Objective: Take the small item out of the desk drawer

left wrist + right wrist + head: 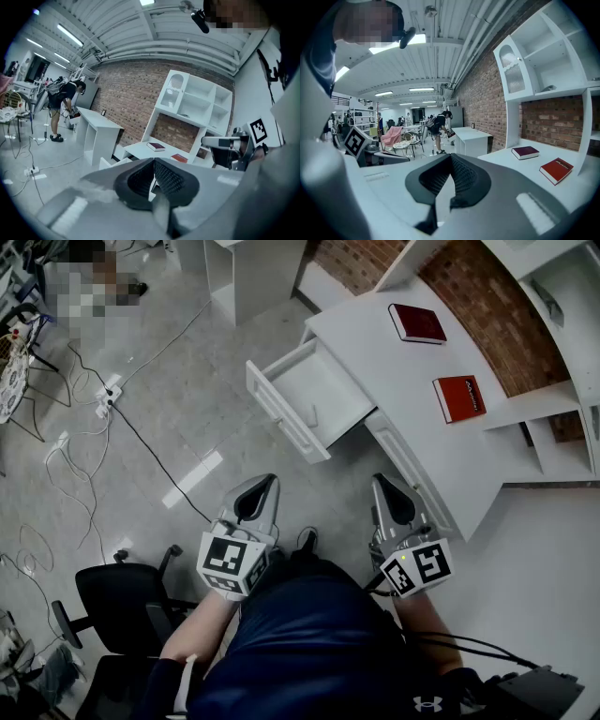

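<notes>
Both my left gripper [265,482] and right gripper [383,481] are closed empty, and the open drawer [314,395] at upper centre shows no small item, so reaching blind could shove it deeper.

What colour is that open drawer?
The drawer is white; the head view shows it best.
</notes>
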`<state>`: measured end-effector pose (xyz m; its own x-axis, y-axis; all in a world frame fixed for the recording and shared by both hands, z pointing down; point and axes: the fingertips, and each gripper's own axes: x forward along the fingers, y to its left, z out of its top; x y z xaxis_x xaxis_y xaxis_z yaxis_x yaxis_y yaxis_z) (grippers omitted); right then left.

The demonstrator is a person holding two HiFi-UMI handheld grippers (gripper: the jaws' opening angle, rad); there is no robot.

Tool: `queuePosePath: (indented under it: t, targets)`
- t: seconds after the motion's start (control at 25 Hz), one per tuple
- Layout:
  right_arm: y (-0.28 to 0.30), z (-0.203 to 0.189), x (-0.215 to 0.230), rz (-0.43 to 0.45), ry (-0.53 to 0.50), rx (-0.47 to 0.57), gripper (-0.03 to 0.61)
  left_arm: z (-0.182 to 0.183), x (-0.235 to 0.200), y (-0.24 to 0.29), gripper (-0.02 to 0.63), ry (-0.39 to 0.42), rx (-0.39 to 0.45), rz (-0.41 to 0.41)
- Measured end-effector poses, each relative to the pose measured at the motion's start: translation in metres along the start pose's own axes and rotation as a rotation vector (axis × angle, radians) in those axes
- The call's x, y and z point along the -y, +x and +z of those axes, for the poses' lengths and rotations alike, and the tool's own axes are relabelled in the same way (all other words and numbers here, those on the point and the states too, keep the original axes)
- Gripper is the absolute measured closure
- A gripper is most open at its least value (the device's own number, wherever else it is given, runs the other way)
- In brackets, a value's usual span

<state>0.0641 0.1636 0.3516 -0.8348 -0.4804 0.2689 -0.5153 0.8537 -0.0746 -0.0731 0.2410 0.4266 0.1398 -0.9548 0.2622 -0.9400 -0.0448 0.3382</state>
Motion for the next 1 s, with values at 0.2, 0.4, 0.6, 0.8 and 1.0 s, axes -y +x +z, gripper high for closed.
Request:
queuePosePath:
  t: [0.2,0.4,0.6,0.8,1.0]
  targets:
    - [-0.024,0.006,0.013,0.003,0.014,0.026,0.577,0.011,0.037,0.003,0.609,0.026,-0.001,-0.007]
    - [-0.044,-0.007,0.037,0.023,0.073,0.053,0.577,0.012,0.072,0.009,0.609,0.071,-0.022,0.017]
    - [-0.056,-0.007,0.061,0.054,0.139,0.1,0.575,0.017,0.101,0.014,0.609,0.117,-0.026,0.055]
    - [-0.071,-0.004,0.081,0.084,0.129,0.125,0.575,0.022,0.126,0.02,0.609,0.133,-0.019,0.108]
    - [-0.074,-0.005,0.092,0.12,0.091,0.127,0.575,0.013,0.134,0.017,0.609,0.132,-0.011,0.157]
